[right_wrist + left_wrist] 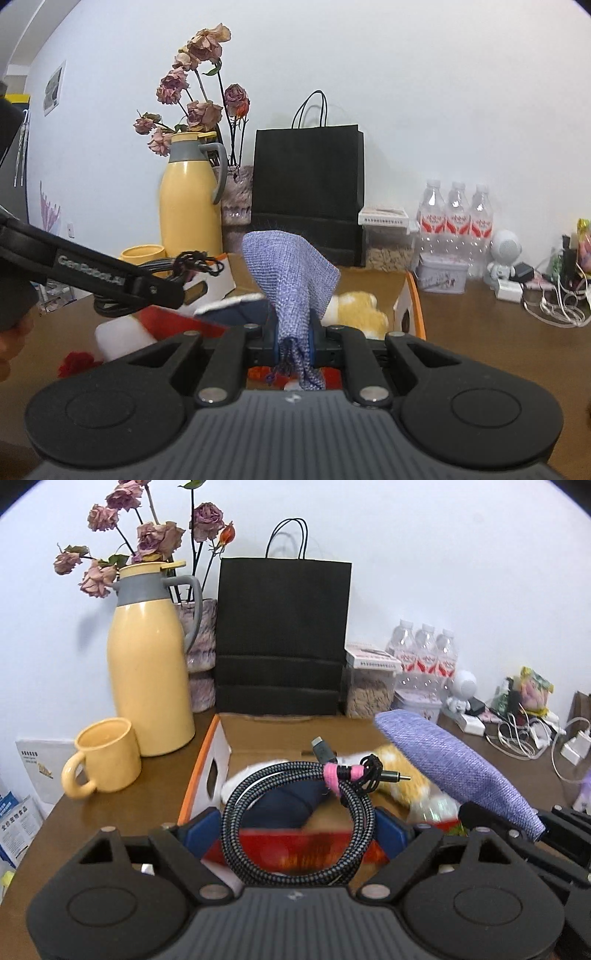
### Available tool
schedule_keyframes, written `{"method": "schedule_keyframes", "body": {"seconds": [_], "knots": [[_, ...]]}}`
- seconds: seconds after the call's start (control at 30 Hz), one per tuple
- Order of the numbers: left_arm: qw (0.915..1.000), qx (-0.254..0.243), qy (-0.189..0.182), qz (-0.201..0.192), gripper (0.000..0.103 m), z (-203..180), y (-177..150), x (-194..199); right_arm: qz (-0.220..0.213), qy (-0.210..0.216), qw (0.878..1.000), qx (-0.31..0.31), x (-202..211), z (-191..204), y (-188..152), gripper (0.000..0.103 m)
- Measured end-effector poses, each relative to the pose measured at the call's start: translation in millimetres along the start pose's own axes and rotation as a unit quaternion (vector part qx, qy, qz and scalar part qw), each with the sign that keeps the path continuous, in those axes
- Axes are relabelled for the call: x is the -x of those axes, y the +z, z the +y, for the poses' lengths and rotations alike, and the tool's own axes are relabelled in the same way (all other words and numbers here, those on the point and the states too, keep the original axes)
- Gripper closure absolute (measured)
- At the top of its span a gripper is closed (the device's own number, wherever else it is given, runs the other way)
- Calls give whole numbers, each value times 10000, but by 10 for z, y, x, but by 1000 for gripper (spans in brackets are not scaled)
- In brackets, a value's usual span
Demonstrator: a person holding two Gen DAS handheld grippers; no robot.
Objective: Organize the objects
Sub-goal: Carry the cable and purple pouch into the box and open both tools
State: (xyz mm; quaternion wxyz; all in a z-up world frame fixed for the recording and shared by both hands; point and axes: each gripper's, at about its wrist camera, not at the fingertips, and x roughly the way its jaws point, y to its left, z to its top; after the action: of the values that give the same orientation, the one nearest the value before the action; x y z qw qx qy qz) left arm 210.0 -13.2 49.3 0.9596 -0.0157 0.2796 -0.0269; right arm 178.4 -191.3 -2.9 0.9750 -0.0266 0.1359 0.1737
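Note:
My left gripper (295, 834) is shut on a coiled braided black cable (295, 819) bound with a pink tie, held upright above an open cardboard box (207, 760). The cable also shows in the right wrist view (195, 264). My right gripper (294, 343) is shut on the neck of a purple woven pouch (291, 273), held over the same box (410, 299). The pouch shows at right in the left wrist view (454, 764). Inside the box lie a yellow and white plush toy (354, 306), a dark blue item and something red.
On the brown table stand a yellow thermos jug (147, 664), a yellow mug (103, 757), a vase of dried roses (201, 646), a black paper bag (280, 638), a snack jar (369, 690), water bottles (424, 653), a white robot figure (461, 690) and tangled white chargers (528, 738).

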Motion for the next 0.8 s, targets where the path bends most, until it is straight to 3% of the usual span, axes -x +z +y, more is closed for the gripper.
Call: {"method": "schedule_keyframes", "body": {"seconds": [0.47, 0.8], "knots": [[9993, 96, 312, -164, 16, 126, 408, -889, 152, 19, 9999, 42, -989, -96, 204, 90], [9990, -35, 433, -85, 16, 192, 430, -1174, 349, -46, 9994, 10, -1298, -223, 140, 90]]}}
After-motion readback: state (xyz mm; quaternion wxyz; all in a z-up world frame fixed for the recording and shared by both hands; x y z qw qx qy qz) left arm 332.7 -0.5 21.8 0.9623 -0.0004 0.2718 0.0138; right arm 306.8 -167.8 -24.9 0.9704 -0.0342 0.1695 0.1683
